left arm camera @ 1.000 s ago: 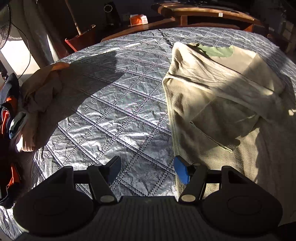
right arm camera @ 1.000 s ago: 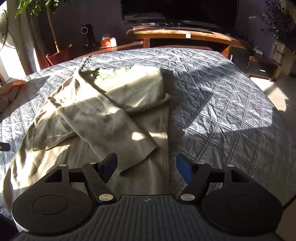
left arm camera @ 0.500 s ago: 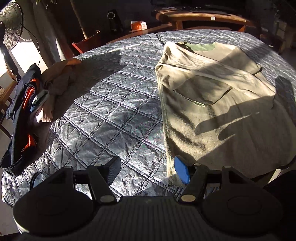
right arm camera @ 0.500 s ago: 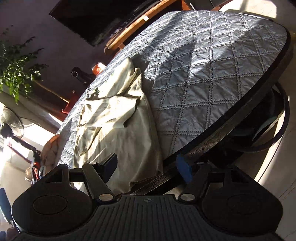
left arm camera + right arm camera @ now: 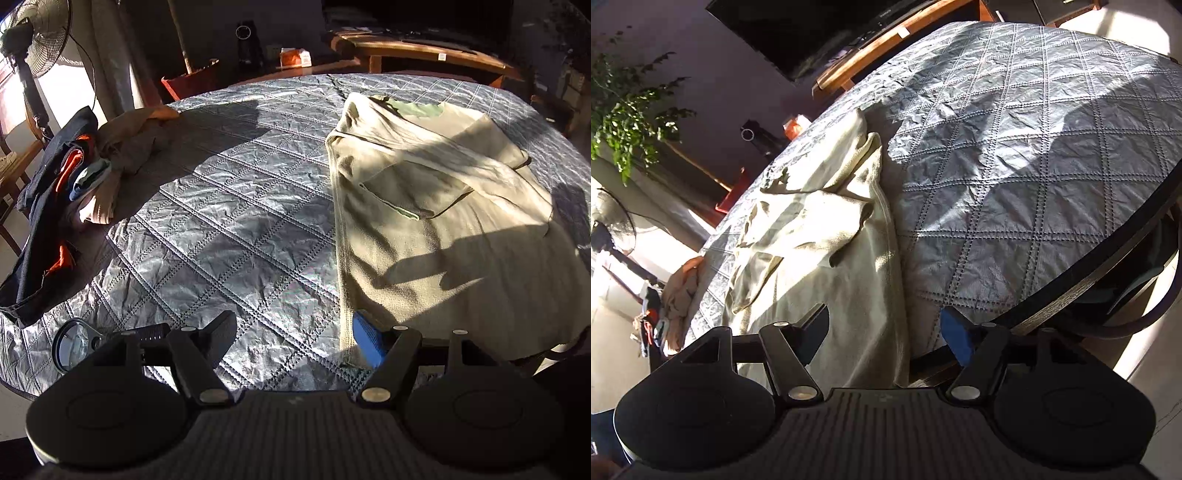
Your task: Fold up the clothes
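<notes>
A beige fleece garment (image 5: pixel 443 236) lies spread on the right half of the round quilted table (image 5: pixel 236 236), its sleeves folded across its chest. My left gripper (image 5: pixel 293 332) hovers over the near table edge. Its jaws are opening with only the table cover under them, and its blue pad (image 5: pixel 364 338) is beside the garment's left hem corner. In the right wrist view, rolled sideways, the garment (image 5: pixel 820 251) hangs over the table rim. My right gripper (image 5: pixel 882 332) has the garment's hanging right edge between its closing jaws; the pads are apart from the cloth.
A pile of other clothes (image 5: pixel 99 173) and a dark garment with orange lining (image 5: pixel 40 229) sit at the table's left edge, a magnifying glass (image 5: pixel 72 349) near the front. Beyond stand a fan (image 5: pixel 33 44), a plant pot (image 5: pixel 190 79) and a wooden bench (image 5: pixel 417 48). The dark table rim (image 5: pixel 1071 291) curves at the right.
The left gripper drew back to the near table edge, bringing the whole garment into view. The right gripper rolled sideways and sank to the garment's hanging hem at the rim.
</notes>
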A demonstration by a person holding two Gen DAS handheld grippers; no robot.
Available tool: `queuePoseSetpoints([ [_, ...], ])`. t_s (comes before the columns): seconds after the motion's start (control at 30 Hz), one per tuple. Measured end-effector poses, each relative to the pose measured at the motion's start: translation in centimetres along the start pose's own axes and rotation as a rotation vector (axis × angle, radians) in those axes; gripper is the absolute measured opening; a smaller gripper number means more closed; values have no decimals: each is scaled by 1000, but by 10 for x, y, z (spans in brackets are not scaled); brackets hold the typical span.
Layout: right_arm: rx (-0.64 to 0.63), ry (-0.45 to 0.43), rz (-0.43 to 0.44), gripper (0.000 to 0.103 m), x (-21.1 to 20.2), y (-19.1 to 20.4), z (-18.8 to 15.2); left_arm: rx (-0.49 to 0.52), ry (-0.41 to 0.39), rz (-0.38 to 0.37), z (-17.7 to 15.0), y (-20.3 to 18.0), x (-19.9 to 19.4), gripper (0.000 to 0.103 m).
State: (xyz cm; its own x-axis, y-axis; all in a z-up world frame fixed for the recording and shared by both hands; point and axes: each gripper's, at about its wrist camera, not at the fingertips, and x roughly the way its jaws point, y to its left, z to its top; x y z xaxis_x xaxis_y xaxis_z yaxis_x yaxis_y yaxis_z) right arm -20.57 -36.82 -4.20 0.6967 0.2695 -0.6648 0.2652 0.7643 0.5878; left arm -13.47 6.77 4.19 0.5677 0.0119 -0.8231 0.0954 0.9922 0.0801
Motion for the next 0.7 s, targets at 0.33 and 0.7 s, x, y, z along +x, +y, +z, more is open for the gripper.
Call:
queuePoseSetpoints([
  [0.33,-244,45,-40,30,1,17,-21,-23,50,-29,-1,-4,21,65],
  [0.7,-126,34,46,2,-7,3,-18,74,43,-70,-11,-19,21,64],
])
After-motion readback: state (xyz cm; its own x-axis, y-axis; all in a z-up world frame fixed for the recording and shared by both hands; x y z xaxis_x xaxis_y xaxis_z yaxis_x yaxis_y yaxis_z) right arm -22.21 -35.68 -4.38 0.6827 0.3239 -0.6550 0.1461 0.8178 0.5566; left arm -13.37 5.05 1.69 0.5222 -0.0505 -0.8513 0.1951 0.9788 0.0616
